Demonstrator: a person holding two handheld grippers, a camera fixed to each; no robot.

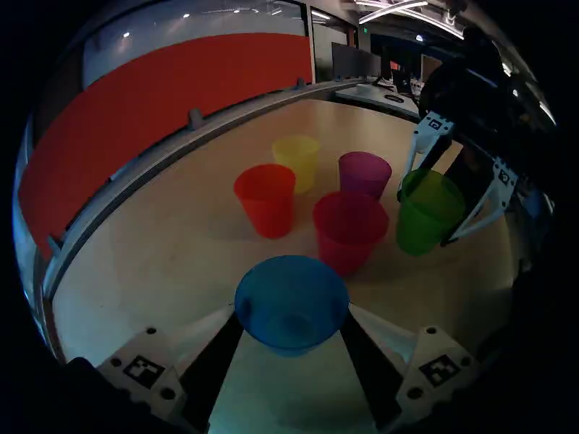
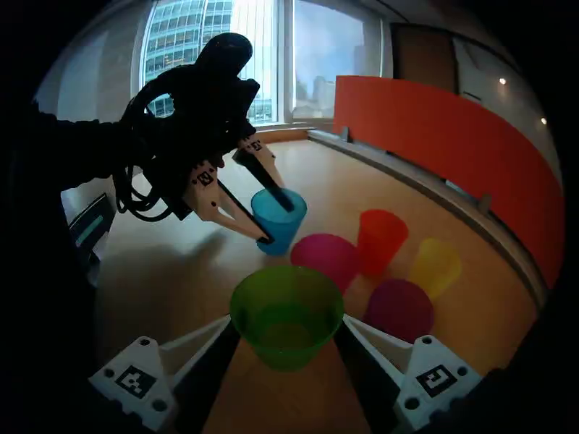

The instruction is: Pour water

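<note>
Your left gripper [image 1: 292,322] pinches the blue cup [image 1: 292,293] between its jaws; the cup is upright, its mouth up. Your right gripper [image 2: 287,329] pinches the green cup [image 2: 287,307] the same way, near the pink cup [image 2: 329,257]. Whether there is water inside them is hard to make out. The orange cup [image 1: 265,199], yellow cup [image 1: 297,159] and purple cup [image 1: 364,173] stand on the pale wooden table [image 1: 166,253], before a red wall panel [image 1: 159,101].

Ahead of me the pale wooden surface [image 1: 159,246] carries four plastic cups, upright and close together: orange cup [image 1: 265,199], yellow cup [image 1: 297,160], purple cup [image 1: 364,173], red cup [image 1: 349,230].
</note>
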